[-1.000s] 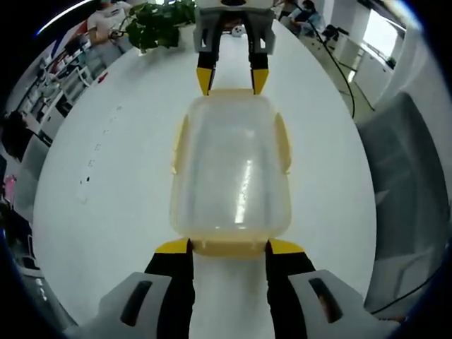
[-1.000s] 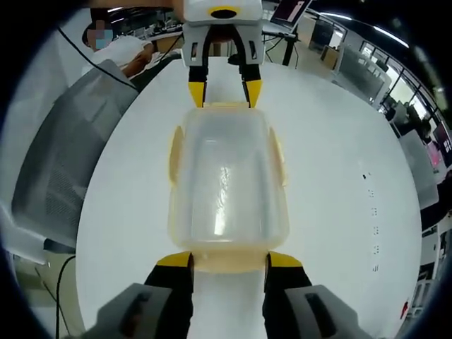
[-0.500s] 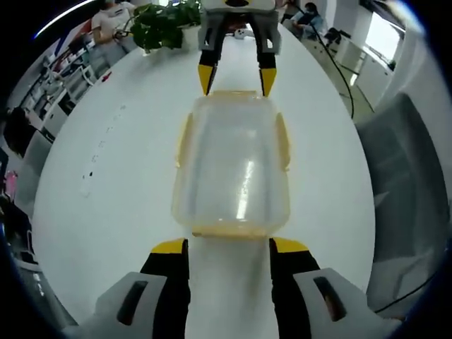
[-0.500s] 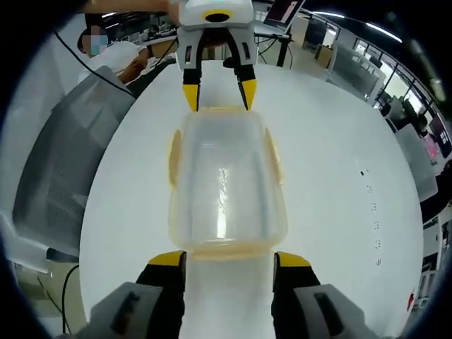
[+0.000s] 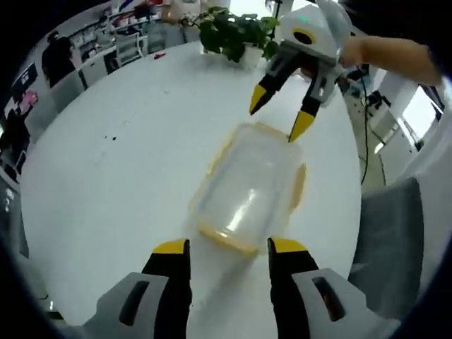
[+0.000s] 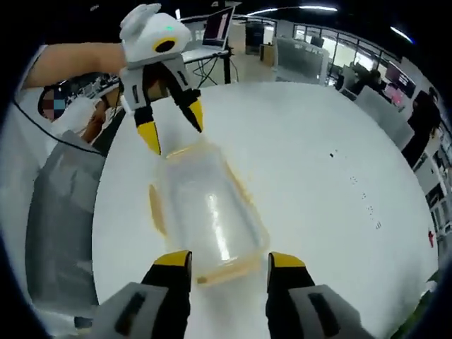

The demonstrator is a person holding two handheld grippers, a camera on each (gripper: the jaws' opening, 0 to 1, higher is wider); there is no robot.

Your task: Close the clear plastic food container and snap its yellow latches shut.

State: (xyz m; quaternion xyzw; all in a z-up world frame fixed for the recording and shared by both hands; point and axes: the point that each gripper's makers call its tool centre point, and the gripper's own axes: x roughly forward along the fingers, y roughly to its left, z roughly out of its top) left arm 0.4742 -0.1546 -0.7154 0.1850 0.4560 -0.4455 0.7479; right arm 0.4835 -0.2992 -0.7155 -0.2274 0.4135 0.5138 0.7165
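Observation:
The clear plastic container [image 5: 248, 189] lies on the white table [image 5: 127, 162] with its lid on and yellow latches along its edges. Its near short end sits just beyond my left gripper [image 5: 229, 247], which is open and holds nothing. My right gripper [image 5: 277, 119] hovers open over the far end in the left gripper view, held by a hand. From the other side, the container [image 6: 205, 212] lies at a slant ahead of my open right gripper [image 6: 229, 259]. The left gripper [image 6: 171, 128] hangs open above its far end. Neither gripper touches the container.
A potted plant [image 5: 236, 32] stands at the table's far edge. A grey chair [image 5: 395, 240] is beside the table, and the same chair [image 6: 56, 226] appears at the left in the right gripper view. Desks and people fill the office behind.
Both grippers have pulled back and risen off the container's short ends, and both views have swung and rolled. The container lies where it was.

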